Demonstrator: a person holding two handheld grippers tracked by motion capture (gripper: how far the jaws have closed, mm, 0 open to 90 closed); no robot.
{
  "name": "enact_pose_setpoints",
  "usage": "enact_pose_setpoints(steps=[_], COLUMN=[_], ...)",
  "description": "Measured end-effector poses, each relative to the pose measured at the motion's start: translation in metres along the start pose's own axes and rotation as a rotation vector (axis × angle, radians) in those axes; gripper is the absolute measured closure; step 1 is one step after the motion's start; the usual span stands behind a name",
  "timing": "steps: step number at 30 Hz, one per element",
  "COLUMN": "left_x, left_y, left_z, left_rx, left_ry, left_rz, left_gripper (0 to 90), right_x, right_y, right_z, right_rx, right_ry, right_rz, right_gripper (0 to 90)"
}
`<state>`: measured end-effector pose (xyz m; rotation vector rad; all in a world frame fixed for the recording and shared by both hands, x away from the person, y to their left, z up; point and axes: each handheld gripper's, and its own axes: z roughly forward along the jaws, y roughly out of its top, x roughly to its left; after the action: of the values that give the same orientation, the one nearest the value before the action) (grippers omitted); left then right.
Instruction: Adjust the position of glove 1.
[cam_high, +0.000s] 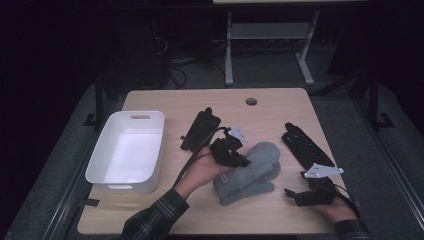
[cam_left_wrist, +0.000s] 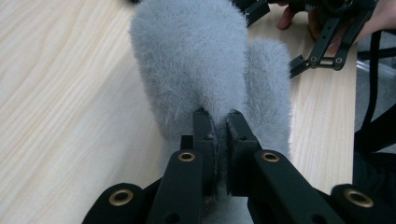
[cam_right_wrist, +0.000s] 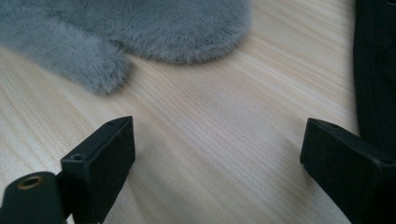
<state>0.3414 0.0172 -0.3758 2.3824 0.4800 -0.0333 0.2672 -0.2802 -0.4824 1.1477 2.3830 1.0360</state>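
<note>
Near the table's front edge, the right gripper (cam_high: 295, 196) rests with jaws wide apart; the left gripper (cam_high: 243, 161) pinches a fluffy grey mitten (cam_high: 255, 167) mid-table. Soft, light and floppy; probably best gripped at its cuff.

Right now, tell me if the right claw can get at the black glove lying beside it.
Probably yes. The right claw rests open and empty on the table, and the black glove lies flat just beyond it with bare wood between them. The grey mitten held by the left claw lies off to the side.
</note>
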Motion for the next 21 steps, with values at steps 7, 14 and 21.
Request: enact_pose_setpoints(steps=[7,14,21], left_x=[-0.007,-0.005,-0.003], left_y=[0.0,-0.006,-0.014], left_z=[0.013,0.028,0.039], left_rx=[0.034,0.056,0.059], left_ry=[0.01,-0.002,-0.003], left_rz=[0.026,0.035,0.031], left_gripper=[84.6,84.4,83.9], right_x=[0.0,0.0,0.0], right_y=[0.0,0.0,0.0], right_z=[0.0,0.0,0.0], right_rx=[0.0,0.0,-0.002], right_ry=[0.0,-0.001,-0.001], right_rz=[0.0,-0.001,-0.003], right_gripper=[10.0,10.0,10.0])
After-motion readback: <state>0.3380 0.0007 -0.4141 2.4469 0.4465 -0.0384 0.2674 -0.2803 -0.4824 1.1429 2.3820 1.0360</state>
